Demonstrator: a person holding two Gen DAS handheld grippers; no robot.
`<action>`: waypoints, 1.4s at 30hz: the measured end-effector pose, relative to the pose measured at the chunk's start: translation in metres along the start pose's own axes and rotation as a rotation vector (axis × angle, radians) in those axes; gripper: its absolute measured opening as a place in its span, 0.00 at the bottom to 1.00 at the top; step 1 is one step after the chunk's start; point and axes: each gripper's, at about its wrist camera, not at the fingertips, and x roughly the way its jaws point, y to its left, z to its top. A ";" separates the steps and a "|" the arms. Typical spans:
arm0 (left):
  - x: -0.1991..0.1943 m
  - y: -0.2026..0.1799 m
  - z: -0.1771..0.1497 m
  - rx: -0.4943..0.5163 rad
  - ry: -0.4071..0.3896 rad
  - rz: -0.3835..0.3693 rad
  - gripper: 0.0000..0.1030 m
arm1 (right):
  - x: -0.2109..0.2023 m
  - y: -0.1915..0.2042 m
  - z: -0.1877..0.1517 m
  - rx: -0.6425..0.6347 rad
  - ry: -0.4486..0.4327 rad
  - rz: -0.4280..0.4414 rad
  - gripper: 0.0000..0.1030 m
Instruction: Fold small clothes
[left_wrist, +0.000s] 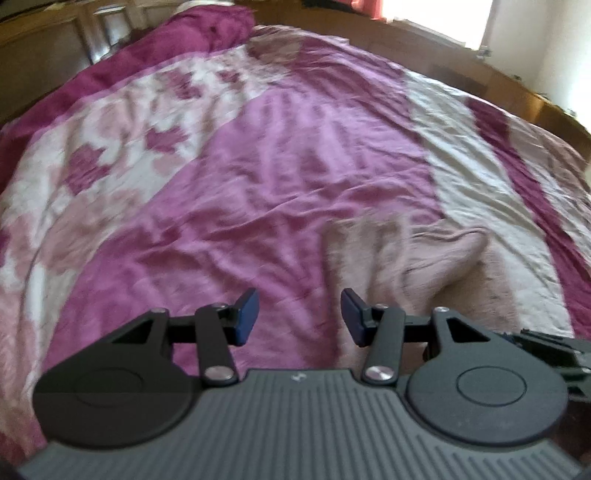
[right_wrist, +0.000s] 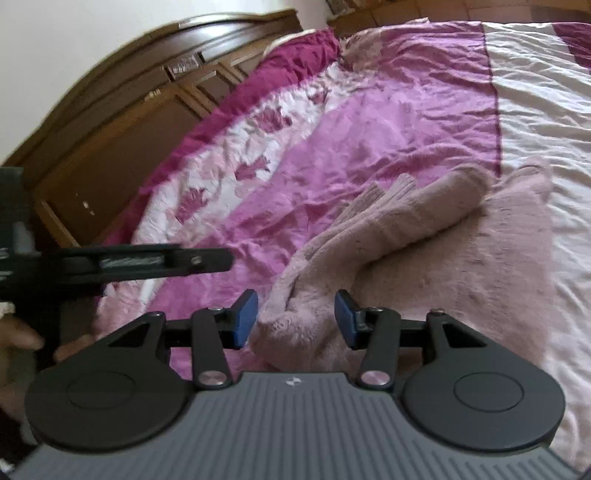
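Bedding filled both views: a wrinkled bedspread (left_wrist: 280, 173) in purple, cream and dark magenta bands, with a wooden headboard (right_wrist: 110, 122) at the upper left of the right wrist frame. The small garment (right_wrist: 424, 258), a fuzzy pale pink knit, lay on the bedspread at the lower right of both frames, one sleeve (right_wrist: 417, 218) folded across its body. The right gripper (right_wrist: 296, 319) stood open, its blue pads on either side of the garment's near edge without pressing it. The left gripper (left_wrist: 299, 317) was also open, nothing between its pads, hovering over the purple band just left of the garment.
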 end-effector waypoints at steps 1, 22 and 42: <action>0.001 -0.008 0.002 0.023 -0.003 -0.017 0.50 | -0.010 -0.003 0.001 0.009 -0.013 -0.005 0.54; 0.086 -0.102 -0.006 0.264 -0.013 -0.032 0.60 | -0.058 -0.111 -0.016 0.309 -0.184 -0.258 0.63; 0.105 -0.011 0.003 -0.192 -0.003 -0.113 0.32 | -0.027 -0.085 -0.021 0.137 -0.174 -0.212 0.65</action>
